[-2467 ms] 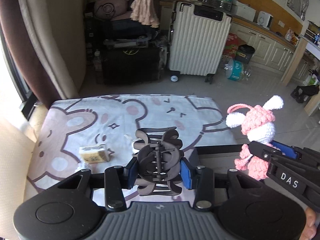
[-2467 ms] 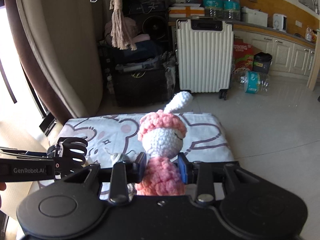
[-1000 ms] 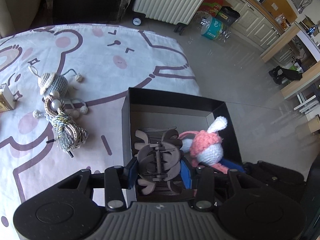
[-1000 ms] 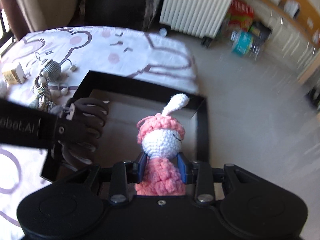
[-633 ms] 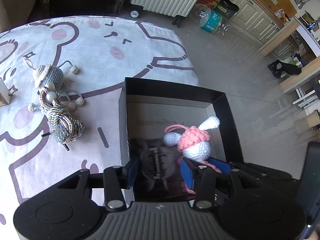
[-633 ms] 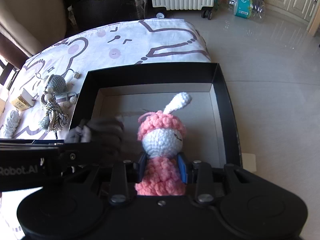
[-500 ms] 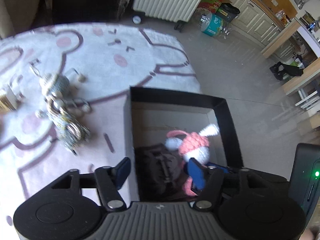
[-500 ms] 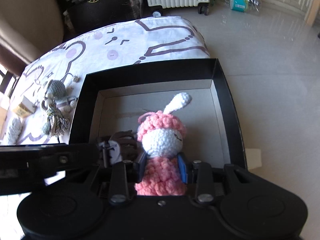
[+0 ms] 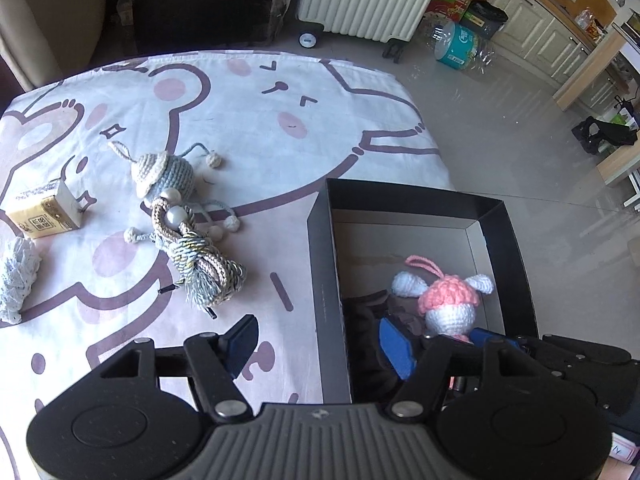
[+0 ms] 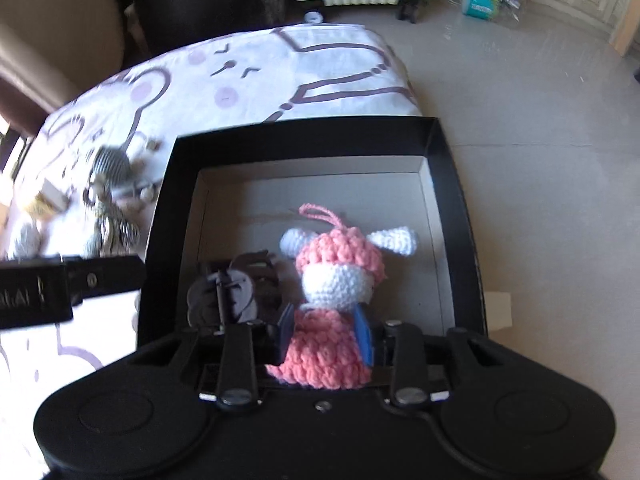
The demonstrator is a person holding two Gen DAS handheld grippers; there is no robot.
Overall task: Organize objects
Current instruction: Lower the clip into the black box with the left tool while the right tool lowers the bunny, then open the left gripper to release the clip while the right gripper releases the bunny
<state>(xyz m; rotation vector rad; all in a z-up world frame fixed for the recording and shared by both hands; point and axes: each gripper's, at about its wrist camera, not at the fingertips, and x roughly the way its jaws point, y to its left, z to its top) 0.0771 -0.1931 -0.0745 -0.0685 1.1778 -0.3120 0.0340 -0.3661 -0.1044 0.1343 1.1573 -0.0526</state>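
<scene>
The pink and white crochet bunny is seen inside the black box, near the right side of its floor, and its lower body is placed between the two blue pads of the right gripper. The pads are set a little apart at both sides of the pink body, and it cannot be told if they press on it. Just to the left of the bunny, the dark hair clip is lying on the floor of the box, near its left wall, and it is touched by no finger.

The left gripper is held wide open and empty; its left pad is over the cloth and its right pad is over the box, so the left wall of the box is seen between them.

The box stands at the right edge of the cartoon bear cloth. On the cloth, to the left of the box, a grey crochet toy, a bundle of rope, a small cardboard box and a white net piece are lying.
</scene>
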